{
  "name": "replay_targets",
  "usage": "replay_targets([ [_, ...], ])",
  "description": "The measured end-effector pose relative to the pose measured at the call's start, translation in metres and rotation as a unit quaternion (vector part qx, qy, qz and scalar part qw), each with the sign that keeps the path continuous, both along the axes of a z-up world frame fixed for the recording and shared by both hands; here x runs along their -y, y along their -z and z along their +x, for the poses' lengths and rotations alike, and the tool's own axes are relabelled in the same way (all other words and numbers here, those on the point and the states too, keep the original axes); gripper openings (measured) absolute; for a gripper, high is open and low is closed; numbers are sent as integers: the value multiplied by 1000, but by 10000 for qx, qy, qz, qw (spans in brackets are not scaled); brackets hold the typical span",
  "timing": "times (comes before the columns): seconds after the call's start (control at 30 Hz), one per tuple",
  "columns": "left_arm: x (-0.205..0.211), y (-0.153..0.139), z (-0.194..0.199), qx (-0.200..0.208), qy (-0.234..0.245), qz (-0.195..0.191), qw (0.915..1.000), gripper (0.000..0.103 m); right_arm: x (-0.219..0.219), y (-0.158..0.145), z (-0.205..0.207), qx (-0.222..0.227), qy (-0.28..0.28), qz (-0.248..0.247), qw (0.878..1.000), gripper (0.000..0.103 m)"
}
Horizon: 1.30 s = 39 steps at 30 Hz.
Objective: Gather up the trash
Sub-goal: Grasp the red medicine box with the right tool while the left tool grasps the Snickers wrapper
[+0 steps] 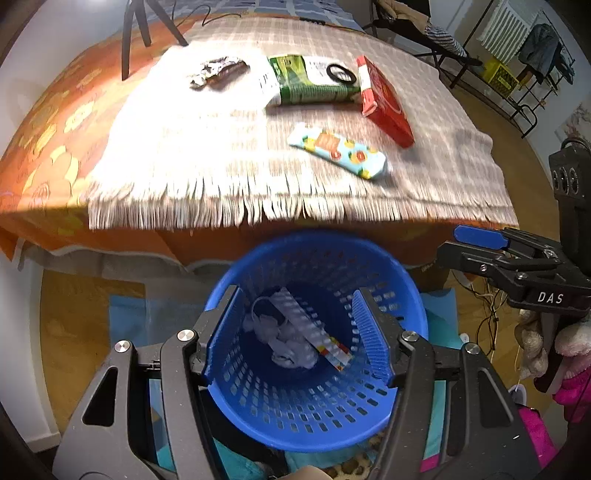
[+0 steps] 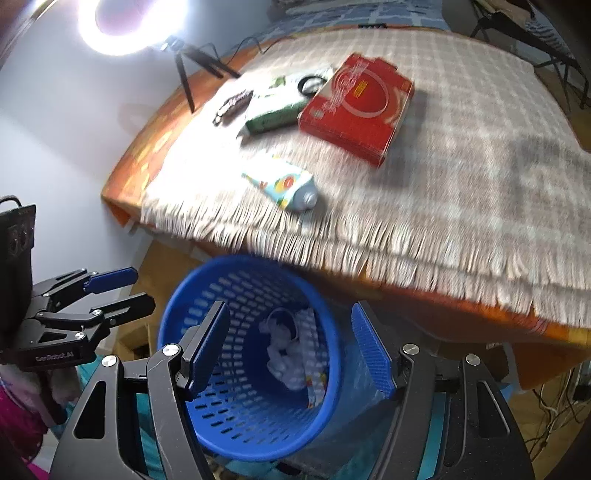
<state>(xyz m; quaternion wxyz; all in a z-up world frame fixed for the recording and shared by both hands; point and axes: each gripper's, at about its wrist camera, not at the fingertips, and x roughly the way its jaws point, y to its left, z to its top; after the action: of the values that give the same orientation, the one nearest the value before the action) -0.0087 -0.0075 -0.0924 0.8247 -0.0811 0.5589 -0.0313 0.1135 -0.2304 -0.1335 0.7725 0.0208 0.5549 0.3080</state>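
Checked grey-and-white cloth with a fringed front edge (image 1: 221, 147) covered the worktop, over an orange patterned underlay (image 1: 48, 140), and the trash lay spread across it. Nearest the fringe was a pale blue tube printed with orange fruit (image 1: 338, 149); its long axis ran from far left to near right, with the cap end toward the right front. Behind it a flat red cardboard box (image 1: 384, 99) lay with its length running away from the edge, just beside a green and white plastic pouch (image 1: 306, 79) whose long axis ran across the worktop. A black ring (image 1: 341, 72) rested on the pouch. Further left, apart from these, a crumpled dark and silver foil wrapper (image 1: 216, 72) lay crosswise.

Below the front edge stood a round blue perforated plastic basket (image 1: 321, 417), holding crumpled white paper (image 1: 284, 332) and a flat white carton strip with coloured print (image 1: 314, 328) leaning diagonally inside.

Left gripper (image 1: 295, 334) hovered above the basket's mouth, its jaws wide apart, holding and touching nothing. Right gripper (image 2: 293, 350) hung just beside it on the right, jaws likewise spread wide and empty, one finger over the basket's opening and the other outside its rim. Black tripod legs (image 1: 136, 33) stood at the far left of the worktop under a bright lamp (image 2: 133, 18).
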Motion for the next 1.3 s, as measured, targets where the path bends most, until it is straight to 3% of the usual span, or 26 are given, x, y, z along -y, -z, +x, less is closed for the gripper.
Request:
replay_targets([
  [0.2, -10, -10, 21, 123, -2, 115, 9999, 64, 3, -9, 22, 110, 247, 95, 9996, 78],
  [0.67, -47, -24, 85, 352, -90, 344, 9988, 64, -9, -24, 87, 6, 705, 303, 9970, 78],
  [1.07, -81, -24, 161, 570, -99, 558, 9968, 64, -19, -1, 147, -543, 1433, 380, 9875, 78],
  [1.3, -98, -9, 206, 514, -58, 752, 9958, 64, -28, 4, 164, -397, 1559, 70, 9870, 78],
])
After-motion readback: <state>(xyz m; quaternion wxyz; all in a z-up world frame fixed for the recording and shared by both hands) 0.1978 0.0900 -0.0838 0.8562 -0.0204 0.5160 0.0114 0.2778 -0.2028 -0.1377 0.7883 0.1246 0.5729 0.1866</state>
